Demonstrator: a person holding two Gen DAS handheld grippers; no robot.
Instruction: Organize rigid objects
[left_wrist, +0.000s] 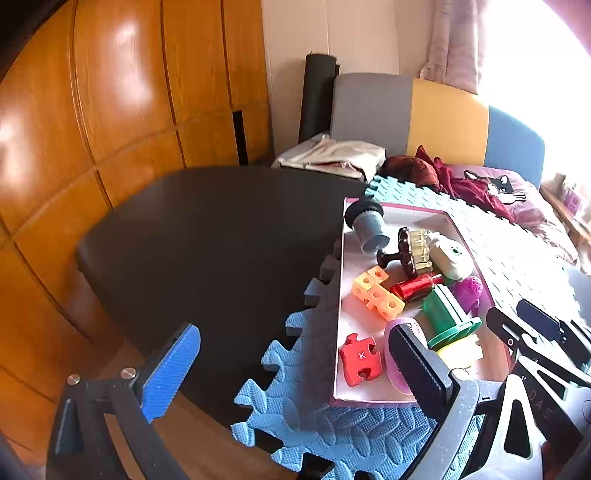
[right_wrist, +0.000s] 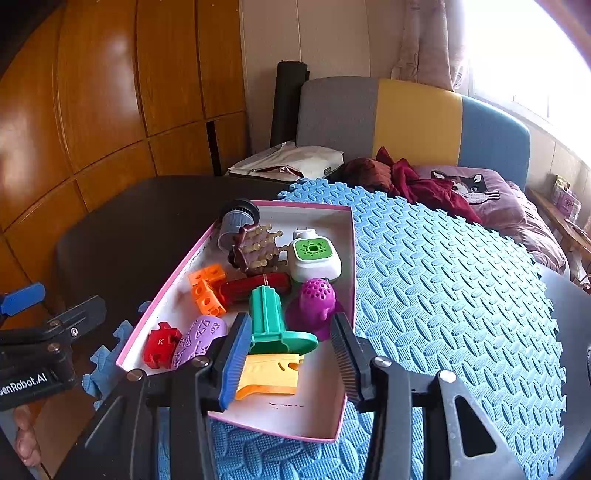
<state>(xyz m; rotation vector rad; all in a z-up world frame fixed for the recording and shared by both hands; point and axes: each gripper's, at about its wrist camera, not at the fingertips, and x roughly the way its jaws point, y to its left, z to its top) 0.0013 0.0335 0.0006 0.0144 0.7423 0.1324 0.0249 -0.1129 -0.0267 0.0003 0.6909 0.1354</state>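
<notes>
A pink-rimmed white box on the blue foam mat holds several toys. Among them are a green spool, a yellow piece, a red "K" puzzle piece, orange cubes and a white-and-green device. My right gripper hovers over the box's near end. Its pads stand apart and touch nothing, with the spool and yellow piece lying below the gap. My left gripper is wide open and empty beside the box's left wall, over the mat edge and the black table.
The black tabletop stretches left of the mat. Wooden wardrobe doors stand behind it. A bed with red cloth and a grey, yellow and blue headboard lies beyond. The hand on the left gripper shows at bottom left.
</notes>
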